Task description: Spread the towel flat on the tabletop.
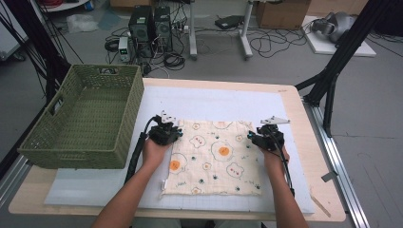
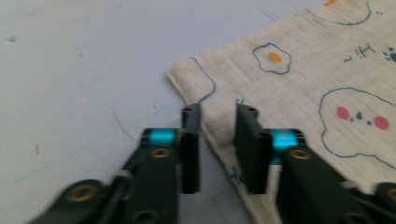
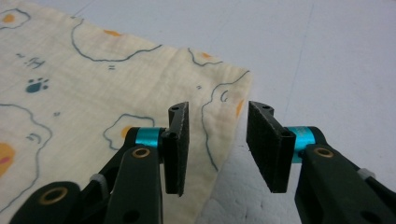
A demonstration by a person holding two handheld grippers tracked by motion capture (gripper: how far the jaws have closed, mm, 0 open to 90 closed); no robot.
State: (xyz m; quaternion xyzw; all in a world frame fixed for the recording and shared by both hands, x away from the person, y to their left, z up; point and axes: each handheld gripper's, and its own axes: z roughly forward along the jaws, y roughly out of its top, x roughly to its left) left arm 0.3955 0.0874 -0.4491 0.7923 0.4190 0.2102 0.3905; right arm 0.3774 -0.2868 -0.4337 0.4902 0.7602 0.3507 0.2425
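A cream cloth (image 1: 214, 156) printed with fried eggs and bears lies flat on a pale mat (image 1: 214, 99). My left gripper (image 1: 172, 129) is at the cloth's far left corner. In the left gripper view its jaws (image 2: 218, 112) stand close together, pinching the cloth's (image 2: 327, 70) slightly puckered edge between them. My right gripper (image 1: 256, 135) is at the far right corner. In the right gripper view it (image 3: 218, 108) is open, its pads astride the edge of the cloth (image 3: 93, 93) without pressing on it.
A green woven basket (image 1: 76, 152) stands at the table's left edge, close to my left hand. The wooden table (image 1: 304, 142) rims the mat. Black frame legs, computers and cables stand on the floor beyond the table.
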